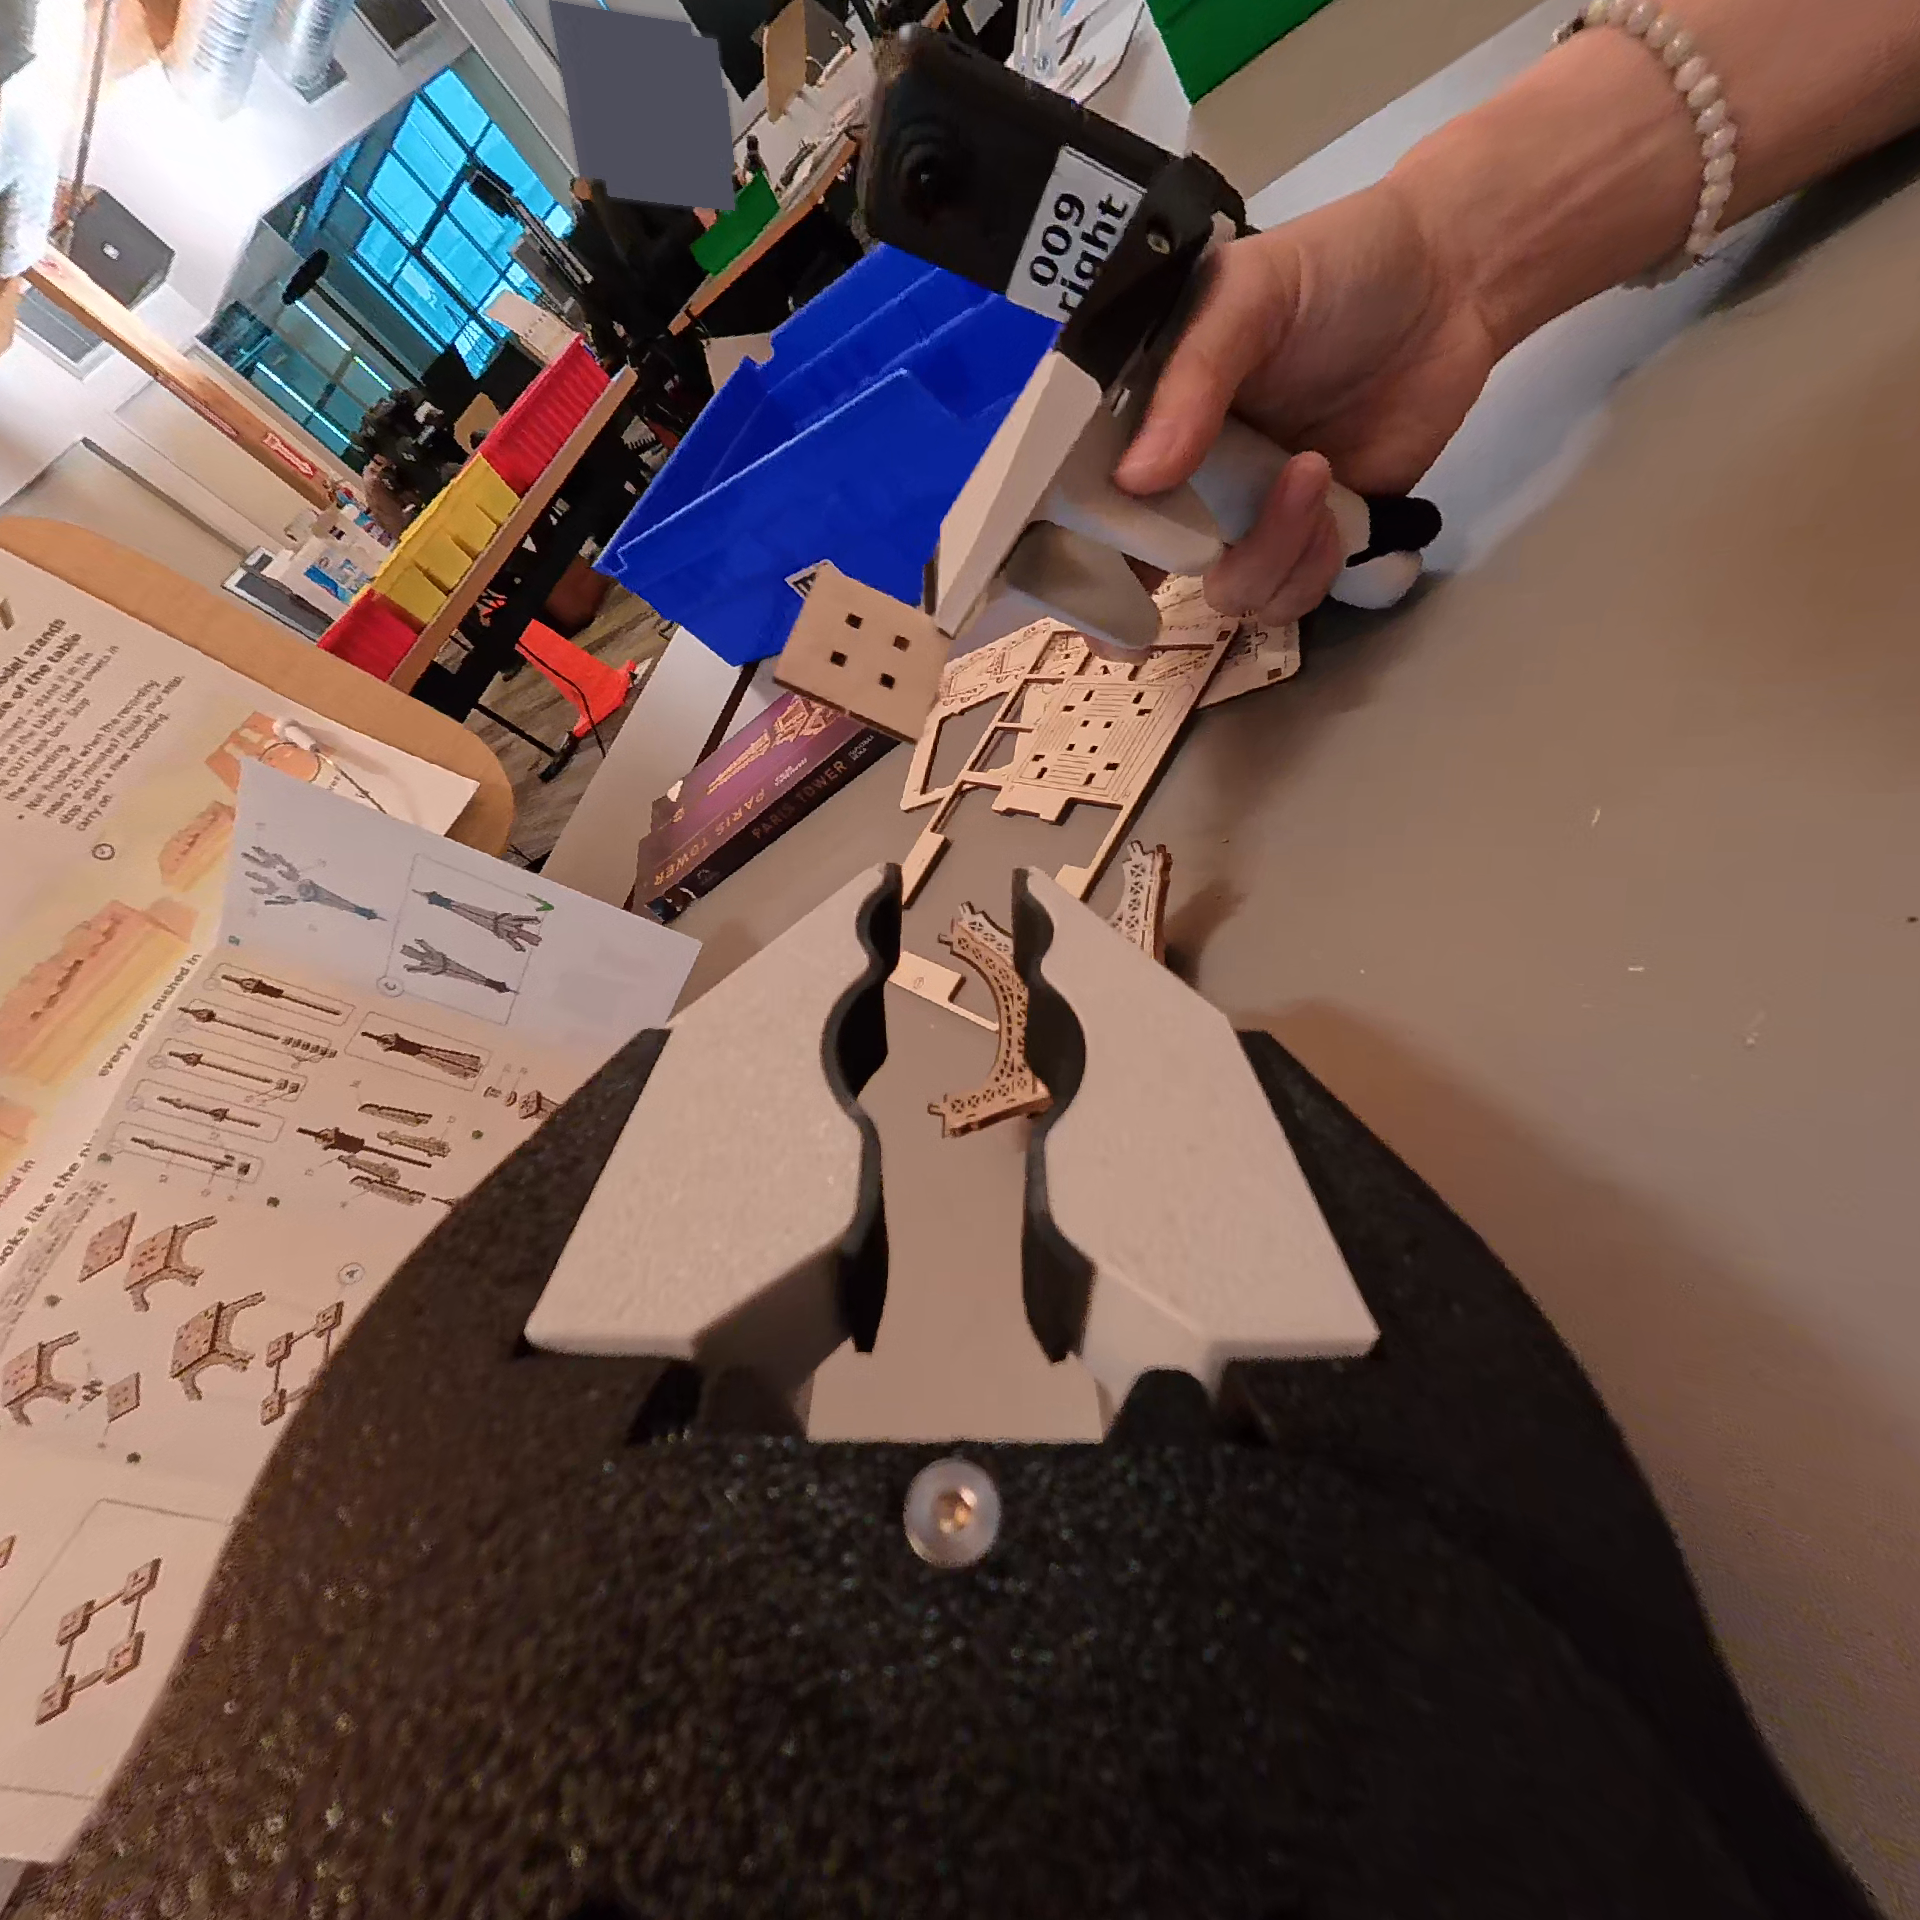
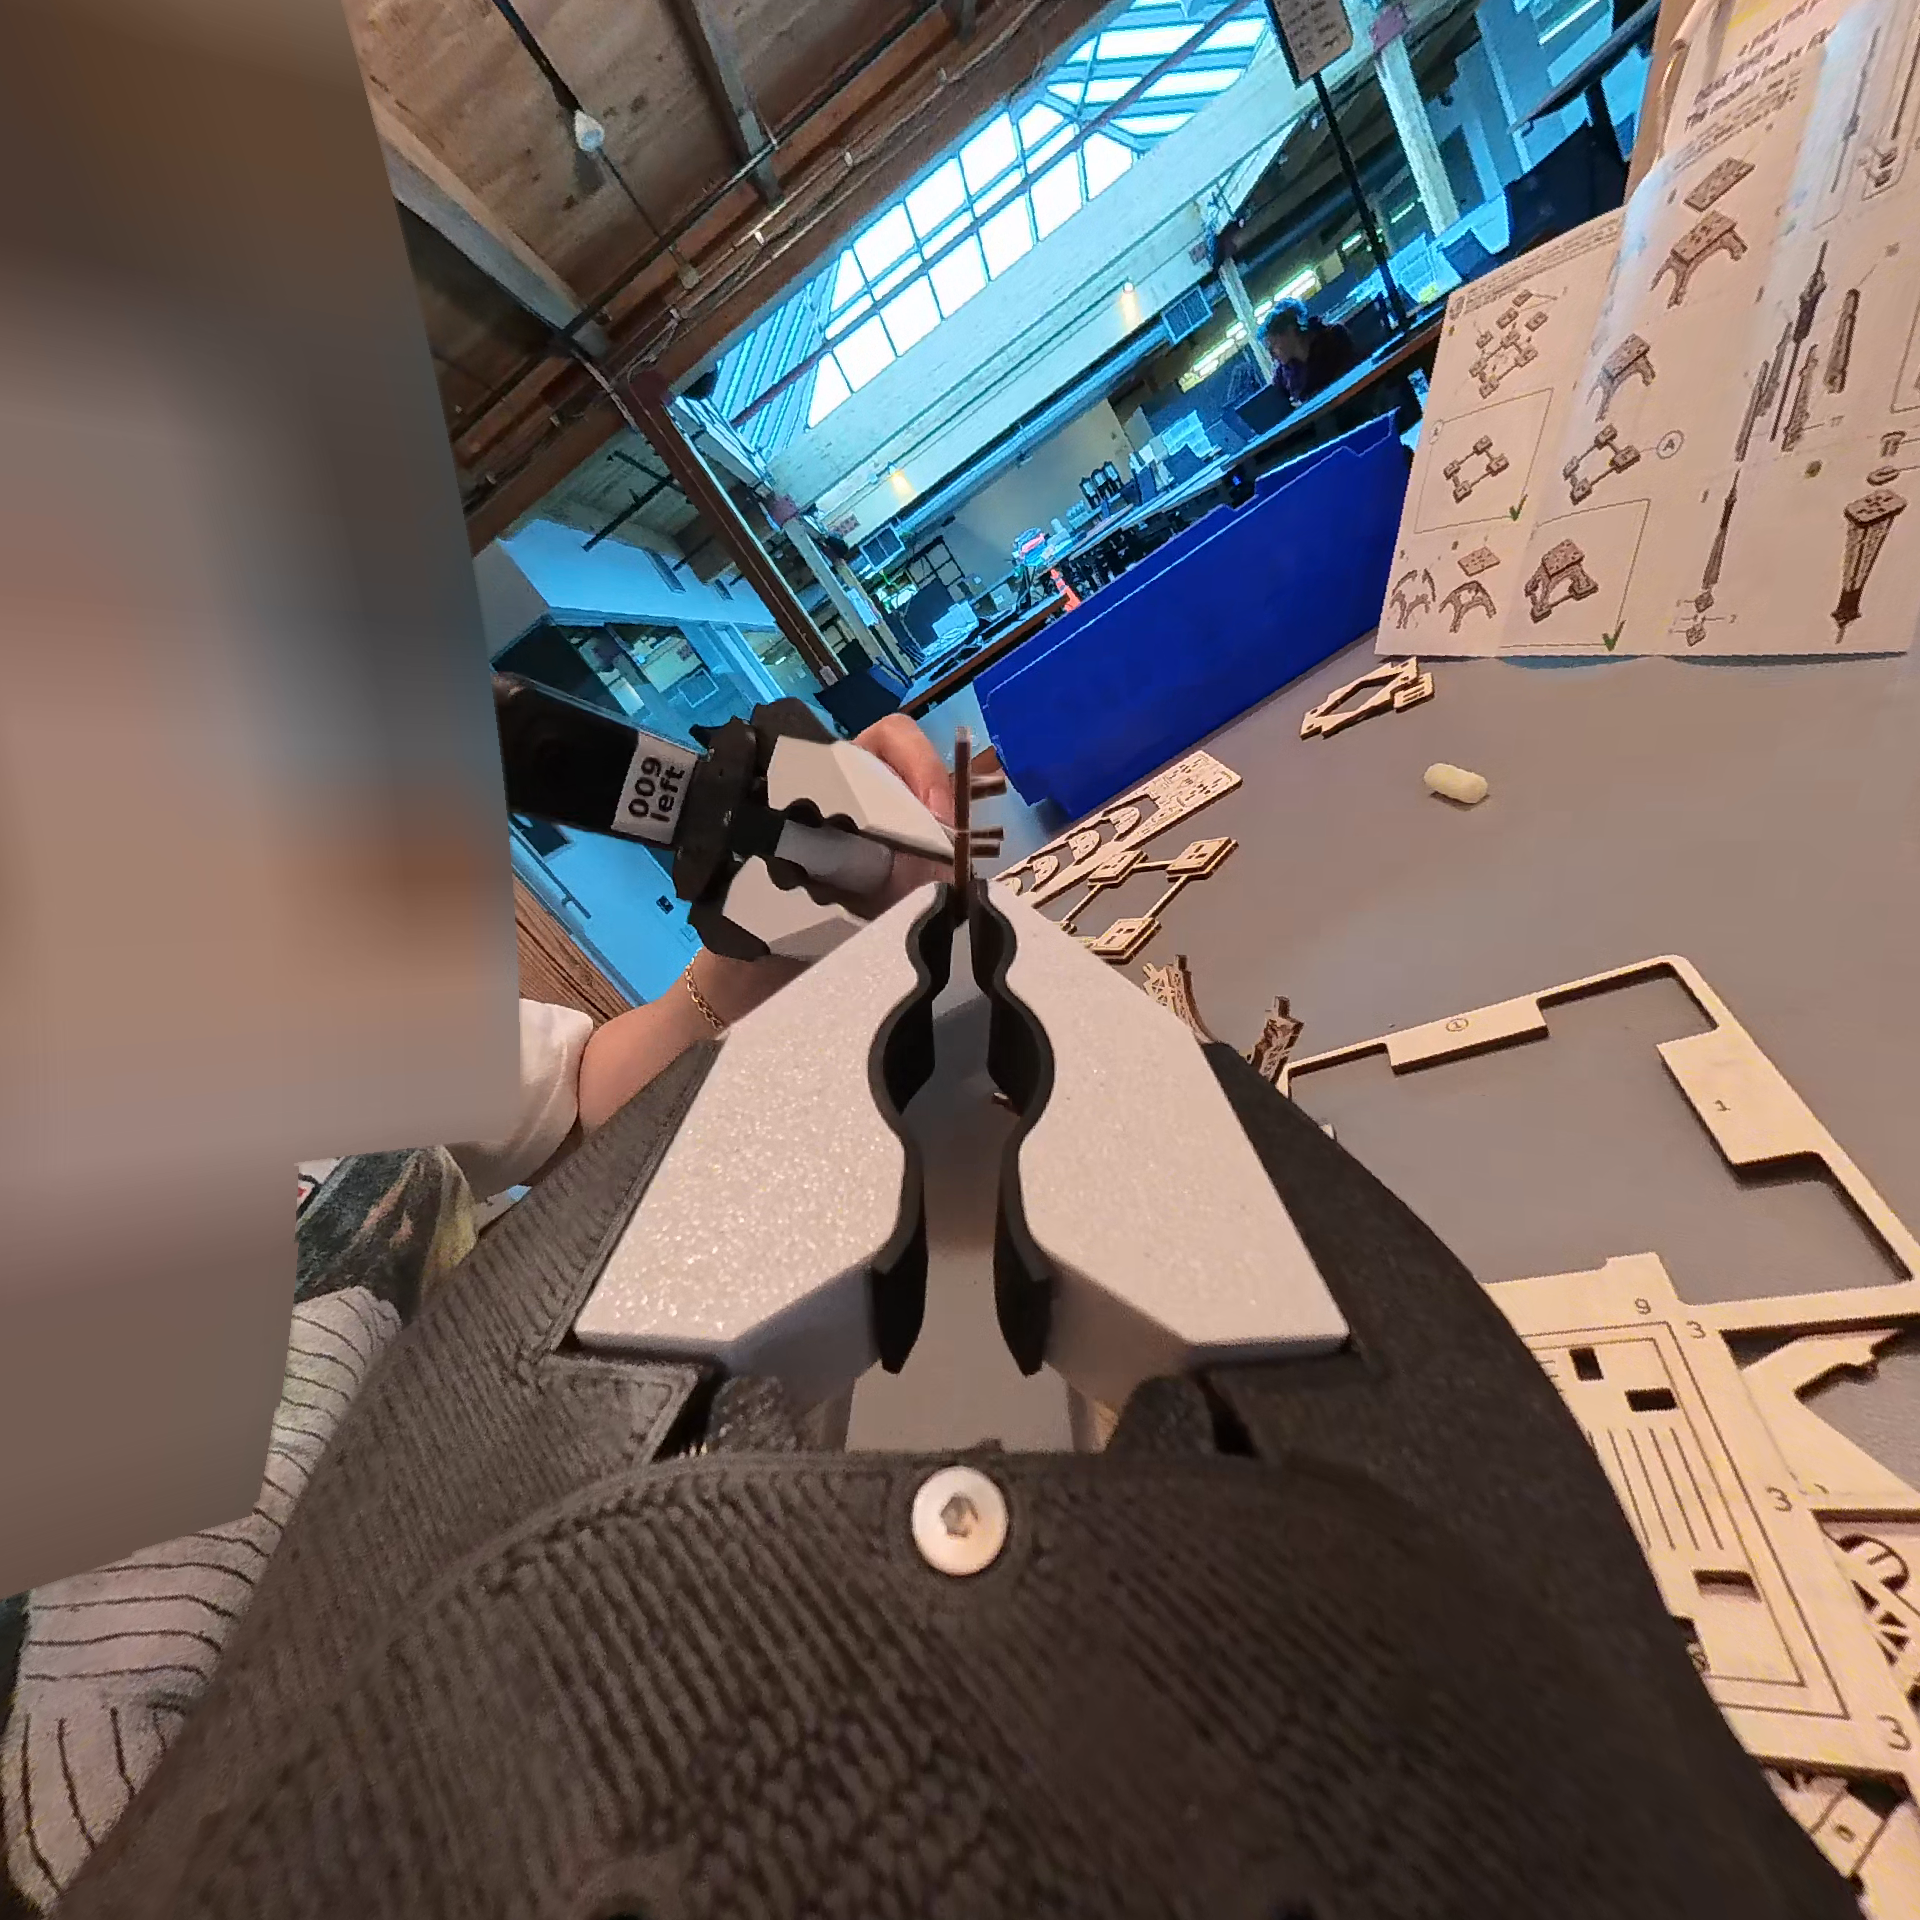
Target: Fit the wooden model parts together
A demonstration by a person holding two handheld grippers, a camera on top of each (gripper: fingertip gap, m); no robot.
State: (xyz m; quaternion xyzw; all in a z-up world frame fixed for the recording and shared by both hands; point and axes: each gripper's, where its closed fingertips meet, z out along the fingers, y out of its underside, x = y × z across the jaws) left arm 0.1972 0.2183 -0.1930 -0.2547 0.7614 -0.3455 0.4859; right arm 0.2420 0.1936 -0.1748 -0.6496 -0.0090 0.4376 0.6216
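My right gripper [image 2: 966, 902] is shut on the edge of a small square wooden plate [image 2: 963, 800] with four square holes and holds it in the air. It is edge-on in the right wrist view. The left wrist view shows its flat face [image 1: 862, 665] at the right gripper's tips [image 1: 942, 623]. My left gripper [image 1: 956, 888] is open and empty, pointing toward the plate. Through its gap I see a curved lattice leg [image 1: 992, 1039], which looks to be lying on the grey table [image 1: 1558, 935]. The left gripper [image 2: 930, 836] hovers just behind the plate.
Laser-cut wooden part sheets [image 1: 1070, 738] [image 2: 1662, 1091], loose lattice legs [image 2: 1174, 987] and a square frame piece [image 2: 1361, 707] lie on the table. A blue bin [image 1: 831, 468] stands at the back. Instruction sheets [image 1: 364, 1039] and a purple box [image 1: 748, 821] lie left. My hands' fingertips stand some 6 cm from each other.
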